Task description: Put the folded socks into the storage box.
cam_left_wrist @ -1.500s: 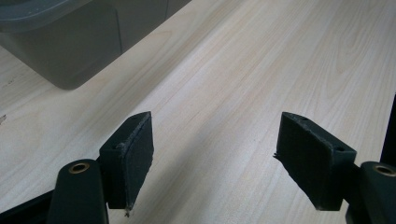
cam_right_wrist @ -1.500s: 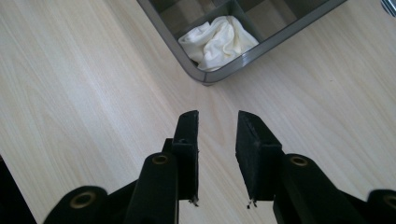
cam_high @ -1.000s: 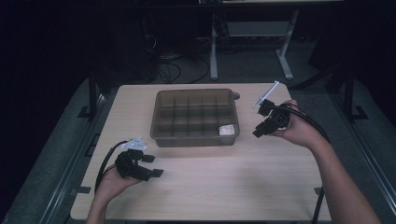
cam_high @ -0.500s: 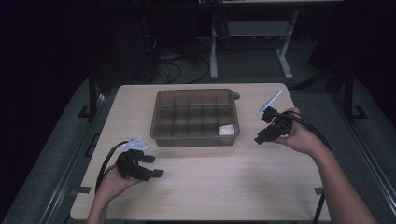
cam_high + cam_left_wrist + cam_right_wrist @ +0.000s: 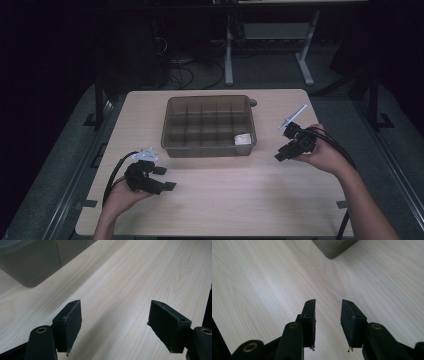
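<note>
while the divided tray [image 5: 209, 125] sits mid-desk, a white piece [image 5: 243, 139] in its corner cell, we note both grippers empty: left fingers [image 5: 67, 327] spread wide, right fingers [image 5: 308, 320] just opening. next move, we judge, needs a fresh pickup.

Three cameras on one wooden table

From above we look forward and down over the whole table [image 5: 225, 195]; our two gripper views skim close over its top, each sharing a corner of the compartment tray [image 5: 209, 125] with the high view.
</note>
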